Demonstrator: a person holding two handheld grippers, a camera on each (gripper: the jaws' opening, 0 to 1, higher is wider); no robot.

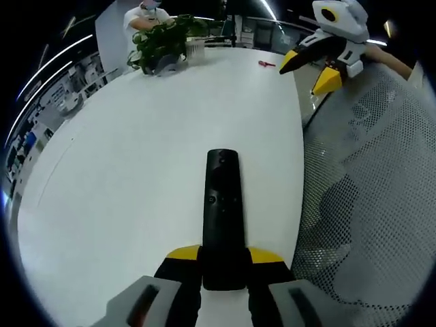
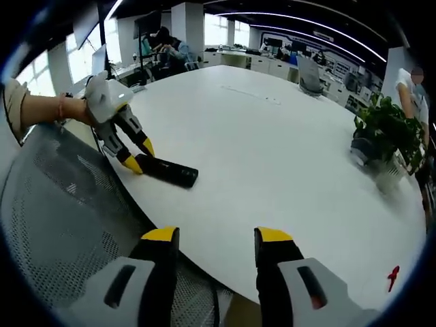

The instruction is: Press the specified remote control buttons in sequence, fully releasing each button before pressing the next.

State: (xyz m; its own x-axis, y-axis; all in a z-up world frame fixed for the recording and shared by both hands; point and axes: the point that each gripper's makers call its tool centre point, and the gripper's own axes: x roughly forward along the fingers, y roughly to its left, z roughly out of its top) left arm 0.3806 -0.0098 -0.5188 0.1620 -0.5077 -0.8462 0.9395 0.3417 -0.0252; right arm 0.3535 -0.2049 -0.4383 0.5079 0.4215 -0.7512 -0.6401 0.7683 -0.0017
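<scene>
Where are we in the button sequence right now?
Done: the left claw is shut on the near end of the black remote, which lies flat on the white table.

In hand: nothing is being pressed. The right claw is open, off the remote and near the table edge by the mesh chair.

Left: the presses. The pictures cannot show whether any were made.
</scene>
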